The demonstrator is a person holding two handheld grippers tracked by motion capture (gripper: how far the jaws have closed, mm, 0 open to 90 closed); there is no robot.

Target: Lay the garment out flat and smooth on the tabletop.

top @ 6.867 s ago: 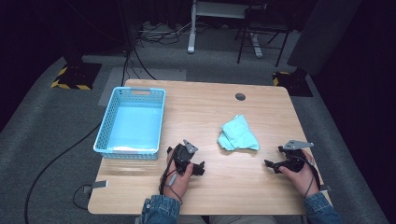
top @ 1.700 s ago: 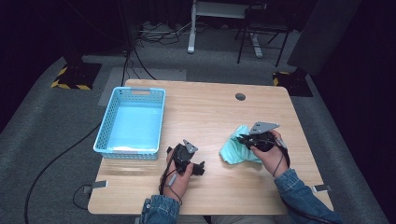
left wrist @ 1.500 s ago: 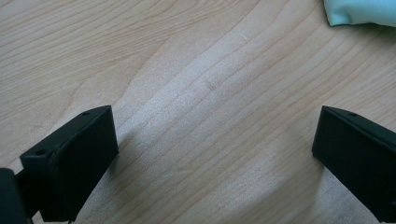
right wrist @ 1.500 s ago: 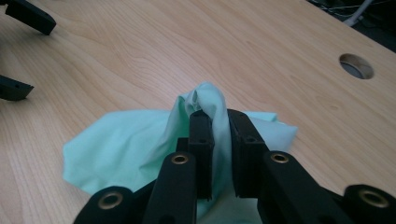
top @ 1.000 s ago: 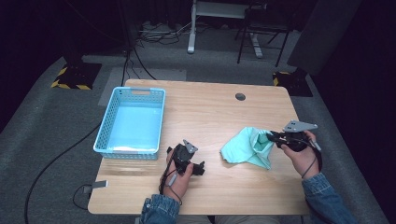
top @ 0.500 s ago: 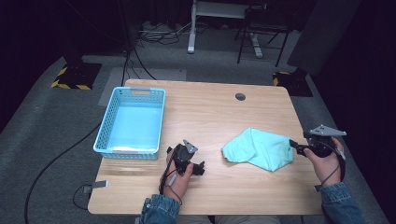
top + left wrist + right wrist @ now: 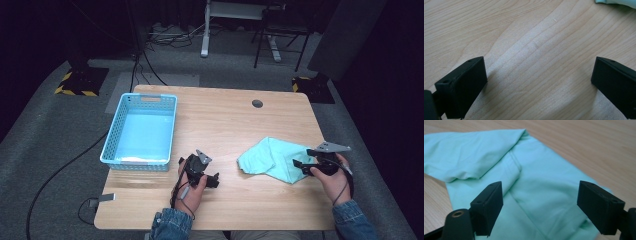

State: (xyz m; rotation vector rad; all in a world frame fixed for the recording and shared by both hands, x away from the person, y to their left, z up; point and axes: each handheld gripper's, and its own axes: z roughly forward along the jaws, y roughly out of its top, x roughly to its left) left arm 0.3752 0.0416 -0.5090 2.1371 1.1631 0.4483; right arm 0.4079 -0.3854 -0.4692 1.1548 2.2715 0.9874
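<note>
Room: dark grey carpet is surrounding the table (image 7: 220,115), with black cables trailing across the floor, yellow-and-black striped floor markings at the back and metal furniture legs standing behind.
Table: pale wood with a wavy, fine grain is showing clearly in the left gripper view; the top is rectangular with rounded corners, and a small round dark grommet (image 7: 257,103) is sitting near its far edge.
Cloth: a mint-green cloth (image 7: 272,159) is lying on the right part of the table, partly spread, soft and smooth, with a stitched seam and gentle folds running through it in the right gripper view (image 7: 534,190); one edge is folding over on itself.
Basket: a light blue plastic basket (image 7: 165,127) is standing at the left of the table, rectangular, its walls perforated in a lattice, well apart from the cloth.
Right tongs: the right tongs (image 7: 300,165) are hovering low at the cloth's right edge, having just been opening; the matte black blocky jaws are standing spread over the fabric (image 7: 537,202), pinching nothing.
Left tongs: the left tongs (image 7: 214,180) are resting near the table's front, jaws spread wide over bare wood (image 7: 539,82).
Writing: no readable lettering is showing.
</note>
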